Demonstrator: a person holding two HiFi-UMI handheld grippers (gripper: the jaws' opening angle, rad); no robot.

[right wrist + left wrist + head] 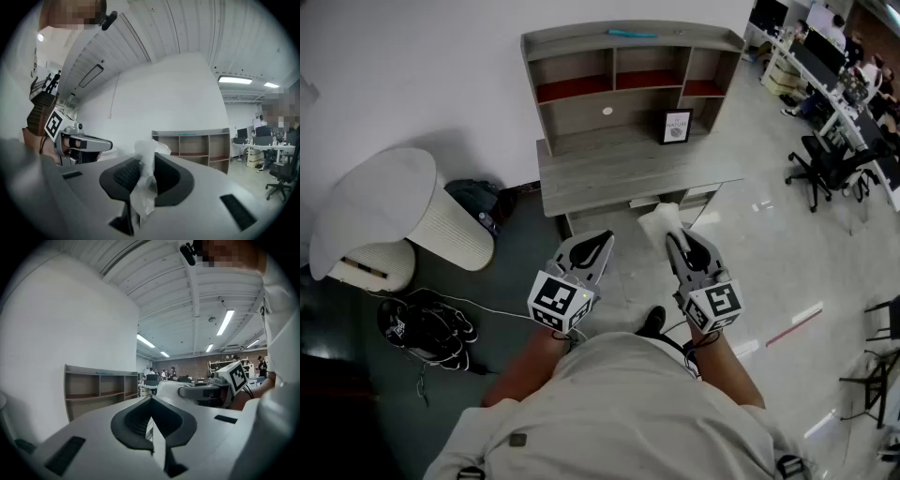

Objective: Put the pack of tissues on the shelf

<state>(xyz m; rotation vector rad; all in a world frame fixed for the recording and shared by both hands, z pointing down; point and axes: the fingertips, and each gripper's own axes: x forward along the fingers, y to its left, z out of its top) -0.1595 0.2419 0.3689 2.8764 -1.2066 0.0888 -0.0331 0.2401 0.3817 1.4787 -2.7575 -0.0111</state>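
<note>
Tissue pack (pixel 661 221): lower part hidden betw. jaws of right hand-held gripper (pixel 681 241). Sign (pixel 676 126) on tabletop (pixel 619 173): print too small to read. Shelf (pixel 101 387) base hidden behind left hand-held gripper (pixel 151 420).

Left tongs (pixel 602 242), right tongs (pixel 673 240): seemingly closed.

Pack of tissues (pixel 143 180) in crinkly translucent plastic; shelf (pixel 581 117) matt grey wood-look; floor (pixel 769 244) glossy.
</note>
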